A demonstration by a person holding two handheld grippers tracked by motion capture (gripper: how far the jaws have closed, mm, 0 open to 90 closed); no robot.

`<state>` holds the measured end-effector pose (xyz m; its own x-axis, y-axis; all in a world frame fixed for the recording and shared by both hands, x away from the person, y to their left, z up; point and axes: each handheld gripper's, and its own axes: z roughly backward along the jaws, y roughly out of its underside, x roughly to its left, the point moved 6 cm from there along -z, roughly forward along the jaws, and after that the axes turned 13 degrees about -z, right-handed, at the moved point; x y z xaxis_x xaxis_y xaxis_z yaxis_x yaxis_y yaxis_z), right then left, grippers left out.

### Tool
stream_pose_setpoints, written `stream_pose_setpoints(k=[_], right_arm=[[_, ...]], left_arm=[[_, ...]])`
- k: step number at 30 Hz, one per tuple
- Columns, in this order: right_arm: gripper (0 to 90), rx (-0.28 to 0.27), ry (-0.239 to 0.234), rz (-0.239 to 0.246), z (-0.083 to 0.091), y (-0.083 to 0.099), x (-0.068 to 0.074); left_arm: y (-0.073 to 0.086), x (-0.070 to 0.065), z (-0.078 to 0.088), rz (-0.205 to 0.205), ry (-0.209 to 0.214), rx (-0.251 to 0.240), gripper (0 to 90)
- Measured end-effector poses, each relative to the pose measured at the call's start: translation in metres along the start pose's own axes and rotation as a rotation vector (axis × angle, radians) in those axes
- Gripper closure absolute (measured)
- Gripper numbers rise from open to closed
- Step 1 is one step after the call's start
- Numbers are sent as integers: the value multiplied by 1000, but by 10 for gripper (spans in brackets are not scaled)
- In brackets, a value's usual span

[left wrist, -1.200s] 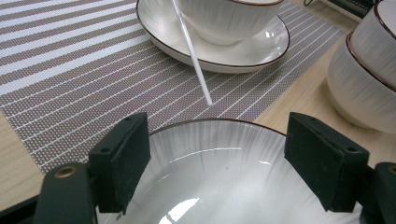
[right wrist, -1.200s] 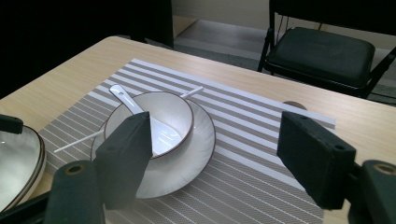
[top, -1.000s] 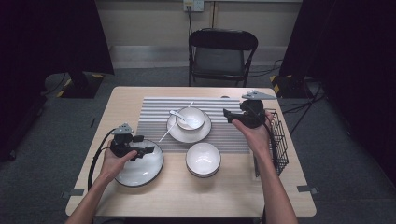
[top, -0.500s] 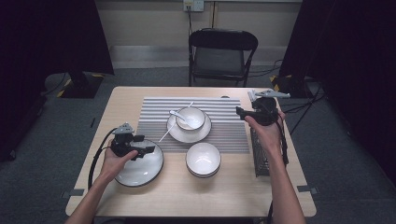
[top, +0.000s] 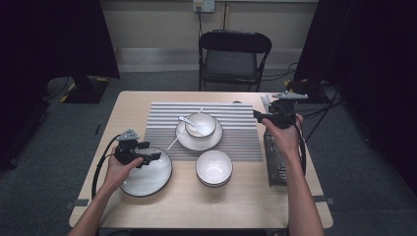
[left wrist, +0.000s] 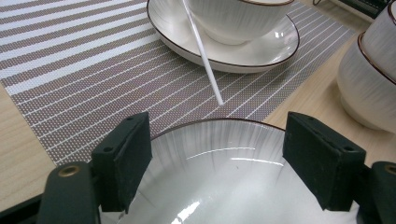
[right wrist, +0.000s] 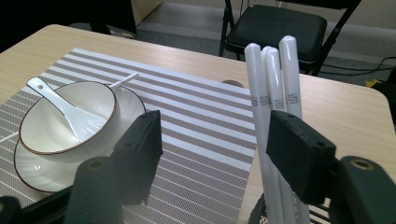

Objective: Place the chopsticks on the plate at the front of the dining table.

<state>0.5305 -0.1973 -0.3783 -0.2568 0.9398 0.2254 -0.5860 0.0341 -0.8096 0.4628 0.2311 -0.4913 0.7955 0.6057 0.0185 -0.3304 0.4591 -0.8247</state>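
Note:
A white plate lies at the front left of the table, and my left gripper hangs open low over it. In the left gripper view the plate's far rim runs between the wide jaws of that gripper, with nothing pinched. My right gripper is at the far end of the wire basket. Its jaws have just been closing. White chopsticks stand upright between the jaws of the right gripper, close against the right-hand one, while the left-hand jaw stays well apart from them.
On the striped placemat sits a bowl with a white spoon in it, on a saucer. A second white stick leans off that saucer. An empty bowl stands at the front centre. A folding chair is behind the table.
My right hand has moved to the right, off the placemat's edge to the basket's far end, and its jaws have narrowed. The left hand has kept still over the plate.

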Motion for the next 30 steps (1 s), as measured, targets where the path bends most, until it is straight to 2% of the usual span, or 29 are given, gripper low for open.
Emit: stream_pose_setpoints(k=[6,8,10,15,22,30], right_arm=[[347,23,5,-18,-7,3,-3],[360,5,18,-18,-7,2,-5],[349,18,11,-28,-9,3,-7],[380,29,21,-26,-12,6,-9],[492,21,30,-25,-9,6,-11],[604,-2,12,-21,-4,7,-11]], left_arm=[[1,2,0,2,-13,8,241],[2,3,0,3,-16,7,241],[2,3,1,7,-16,7,241],[2,4,1,10,-19,8,242],[2,5,2,4,-22,7,243],[1,3,1,-2,-21,12,244]])
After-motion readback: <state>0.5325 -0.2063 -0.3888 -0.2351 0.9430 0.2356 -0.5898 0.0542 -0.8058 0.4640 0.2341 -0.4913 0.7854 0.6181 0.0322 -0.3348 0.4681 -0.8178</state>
